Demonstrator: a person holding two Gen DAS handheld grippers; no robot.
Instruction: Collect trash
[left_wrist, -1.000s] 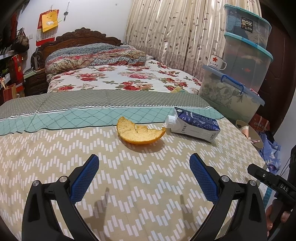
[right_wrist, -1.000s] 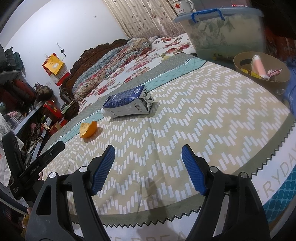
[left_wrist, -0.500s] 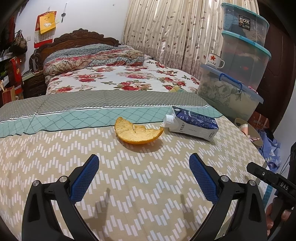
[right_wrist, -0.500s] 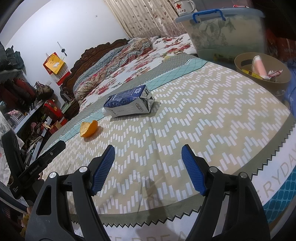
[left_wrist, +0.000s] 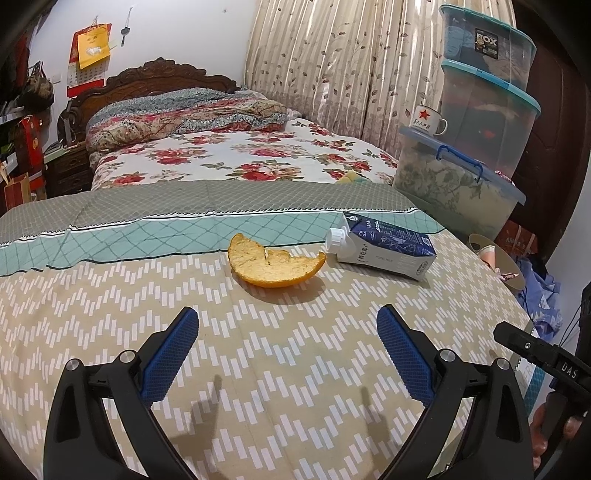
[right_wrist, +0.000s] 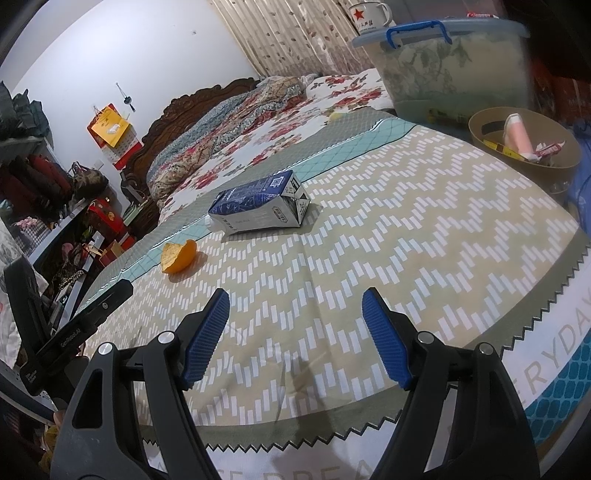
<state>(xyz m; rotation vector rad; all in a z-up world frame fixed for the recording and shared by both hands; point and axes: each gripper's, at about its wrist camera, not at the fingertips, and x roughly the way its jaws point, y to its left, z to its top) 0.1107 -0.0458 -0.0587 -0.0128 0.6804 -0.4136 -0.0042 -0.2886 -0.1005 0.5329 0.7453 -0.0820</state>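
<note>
An orange peel (left_wrist: 275, 263) lies hollow side up on the zigzag bedspread (left_wrist: 110, 306). To its right a dark blue milk carton (left_wrist: 384, 246) lies on its side, white cap toward the peel. My left gripper (left_wrist: 287, 320) hovers open just short of the peel, nothing between its blue pads. In the right wrist view the carton (right_wrist: 258, 208) lies farther off, with the peel (right_wrist: 178, 256) to its left. My right gripper (right_wrist: 295, 304) stands open over bare bedspread near the bed's foot edge. A tan bin (right_wrist: 524, 146) holding wrappers sits off the bed's right side.
Stacked clear storage boxes (left_wrist: 480, 110) with a star mug (left_wrist: 428, 120) stand right of the bed. Folded quilts (left_wrist: 184, 114) lie by the carved headboard. Shelves with bags (right_wrist: 55, 192) fill the left wall. The other gripper's black body (left_wrist: 546, 354) shows at the right edge.
</note>
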